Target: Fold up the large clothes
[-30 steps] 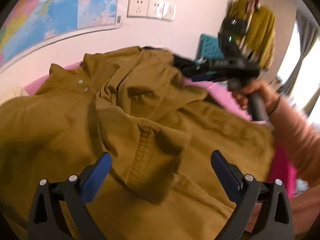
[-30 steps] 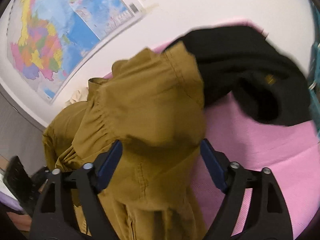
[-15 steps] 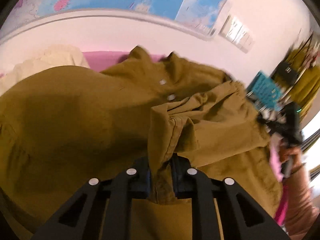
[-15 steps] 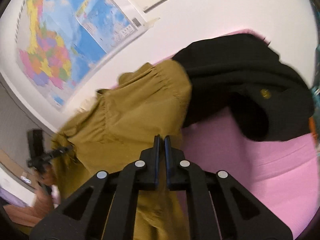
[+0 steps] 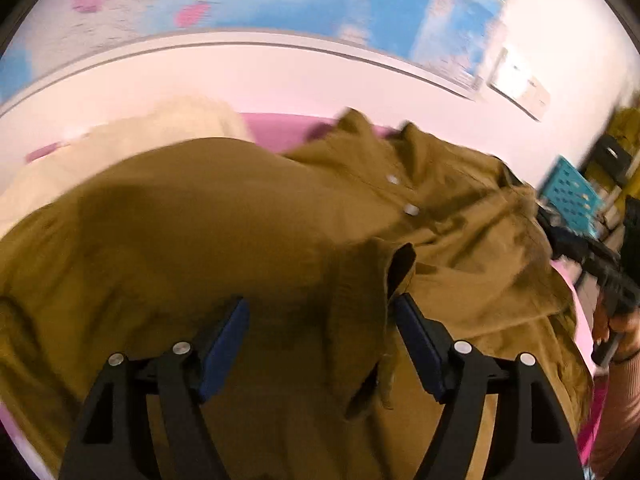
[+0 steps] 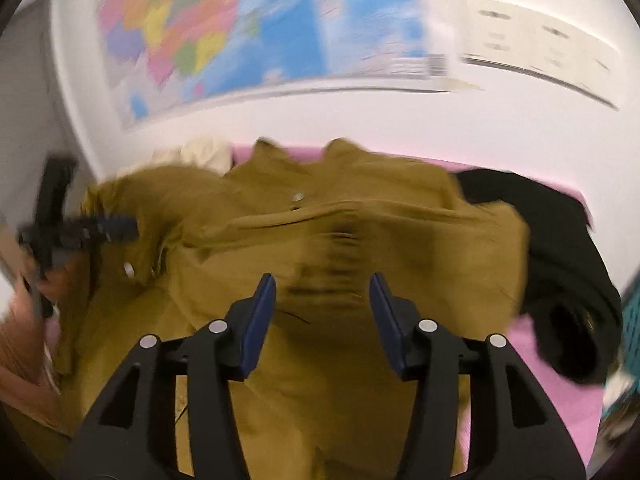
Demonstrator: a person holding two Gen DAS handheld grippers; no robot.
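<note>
A large mustard-brown button shirt [image 5: 240, 240] lies rumpled on a pink surface [image 5: 280, 132], collar toward the wall. It also fills the right wrist view [image 6: 360, 240]. My left gripper [image 5: 322, 316] is open just above the shirt, with a loose fold of cloth [image 5: 360, 320] standing between its jaws but not pinched. My right gripper [image 6: 322, 292] is open over the shirt's middle, holding nothing. The right gripper also shows at the right edge of the left wrist view [image 5: 592, 260], and the left gripper at the left of the right wrist view [image 6: 88, 228].
A black garment [image 6: 560, 280] lies on the pink surface [image 6: 540, 360] right of the shirt. A cream cloth [image 5: 120, 152] lies at the back left. A map [image 6: 240, 32] hangs on the white wall. A teal crate [image 5: 568, 192] stands at the far right.
Both grippers were shut on shirt cloth half a second ago and have now opened, letting the cloth drop. Both views have swung toward the wall.
</note>
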